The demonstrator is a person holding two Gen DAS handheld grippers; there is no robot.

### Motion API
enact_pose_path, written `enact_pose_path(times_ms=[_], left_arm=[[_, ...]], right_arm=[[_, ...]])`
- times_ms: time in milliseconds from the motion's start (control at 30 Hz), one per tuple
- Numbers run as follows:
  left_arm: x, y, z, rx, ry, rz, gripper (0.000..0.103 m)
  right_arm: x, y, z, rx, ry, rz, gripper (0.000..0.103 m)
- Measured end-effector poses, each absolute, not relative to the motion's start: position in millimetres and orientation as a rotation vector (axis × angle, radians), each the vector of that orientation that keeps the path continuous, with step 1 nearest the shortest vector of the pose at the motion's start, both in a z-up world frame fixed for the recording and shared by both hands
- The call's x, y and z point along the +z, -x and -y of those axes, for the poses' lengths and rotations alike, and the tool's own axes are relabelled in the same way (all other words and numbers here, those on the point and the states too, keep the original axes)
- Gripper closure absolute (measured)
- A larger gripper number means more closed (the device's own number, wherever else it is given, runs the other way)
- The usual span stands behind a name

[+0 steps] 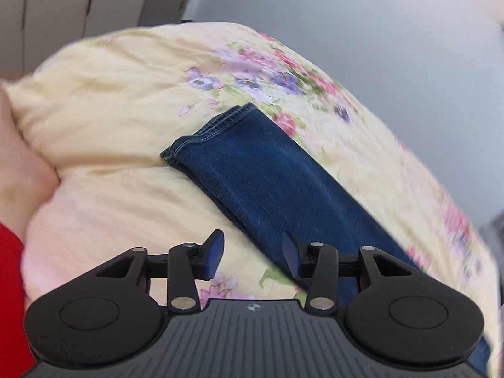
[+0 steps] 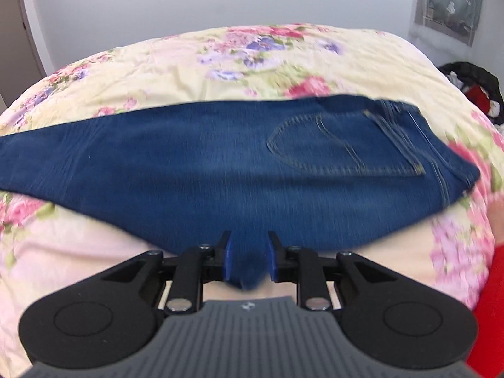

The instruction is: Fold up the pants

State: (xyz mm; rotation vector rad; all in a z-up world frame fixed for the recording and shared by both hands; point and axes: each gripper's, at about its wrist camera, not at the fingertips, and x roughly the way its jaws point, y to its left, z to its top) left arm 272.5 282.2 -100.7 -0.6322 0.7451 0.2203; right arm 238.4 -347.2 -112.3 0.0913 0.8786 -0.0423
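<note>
Blue jeans lie flat across a floral bedspread, back pocket up and waistband to the right. My right gripper is at the near edge by the crotch. A bunched tuck of denim fills the gap between its blue pads, which are shut on it. In the left wrist view one jeans leg runs diagonally up to its hem. My left gripper hangs open over the leg's near edge. Its right finger is above the denim, its left finger above the bedspread.
A hand and red sleeve show at the left, and a red sleeve at the right. Dark clothes are piled past the bed's far right corner. Grey walls and a door stand behind the bed.
</note>
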Motion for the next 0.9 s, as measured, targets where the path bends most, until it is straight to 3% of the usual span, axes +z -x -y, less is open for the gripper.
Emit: enact_pose_path(times_ms=[233, 600, 700, 733, 800, 900], left_arm=[[-145.5, -286.1, -319.6, 0.247, 0.928, -0.698, 0.051], [-171.8, -327.9, -339.6, 0.310, 0.887, -0.634, 0.053], [-171.1, -333.6, -344.6, 0.339, 0.838, -0.631, 0.064], [-170.1, -335.5, -346.7, 0.349, 0.815, -0.631, 0.074], [-165.0, -338.6, -347.1, 0.384, 0.736, -0.626, 0.084], [-157.2, -344.0, -345.9, 0.411, 0.675, -0.654, 0.085]], right_arm=[[-149.0, -323.9, 342.6, -0.020, -0.111, -0.957, 0.091], [-165.5, -434.3, 333.3, -0.016, -0.050, -0.980, 0.091], [-170.4, -460.2, 330.3, -0.023, -0.033, -0.982, 0.091], [-172.2, -468.7, 329.7, -0.029, -0.035, -0.982, 0.091], [-175.1, -481.1, 328.7, -0.042, -0.046, -0.985, 0.091], [-176.1, -491.7, 323.9, -0.057, -0.029, -0.997, 0.091]])
